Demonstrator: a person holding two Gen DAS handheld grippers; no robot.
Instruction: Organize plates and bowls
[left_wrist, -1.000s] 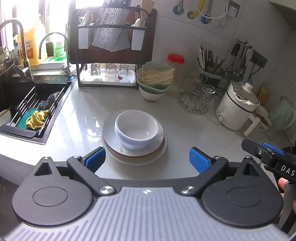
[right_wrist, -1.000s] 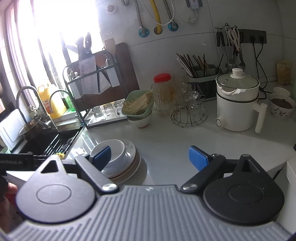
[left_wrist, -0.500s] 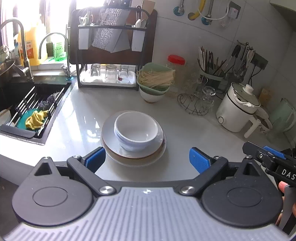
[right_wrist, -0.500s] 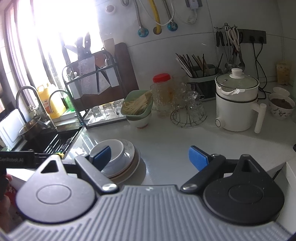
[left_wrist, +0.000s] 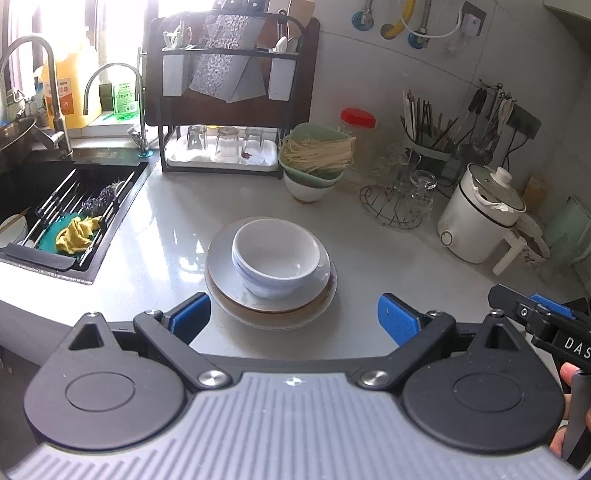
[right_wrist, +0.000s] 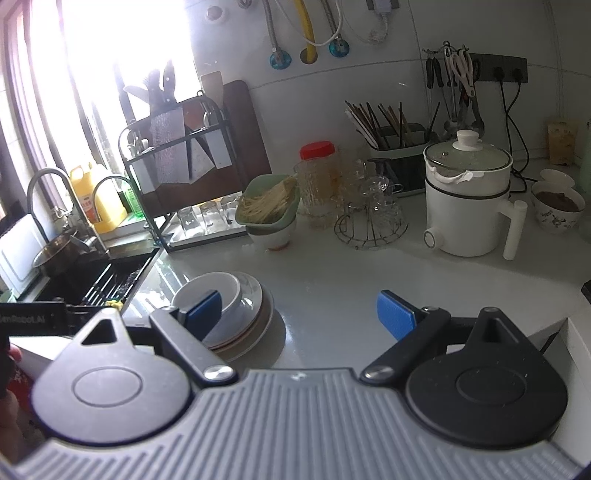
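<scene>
A white bowl sits nested on another bowl, on a stack of plates in the middle of the white counter. My left gripper is open and empty, held just in front of the stack. My right gripper is open and empty, to the right of the same stack; its left finger overlaps the bowl in that view. The plates show under it. The right gripper's tip also shows in the left wrist view.
A sink with a yellow cloth lies at left. A dish rack with glasses stands at the back. A green basket of noodles on a bowl, a wire stand and a white electric pot stand to the right.
Both grippers have drifted slightly back from the stack; the view has shifted a little. The bowls and plates have not moved. Both grippers stay open.
</scene>
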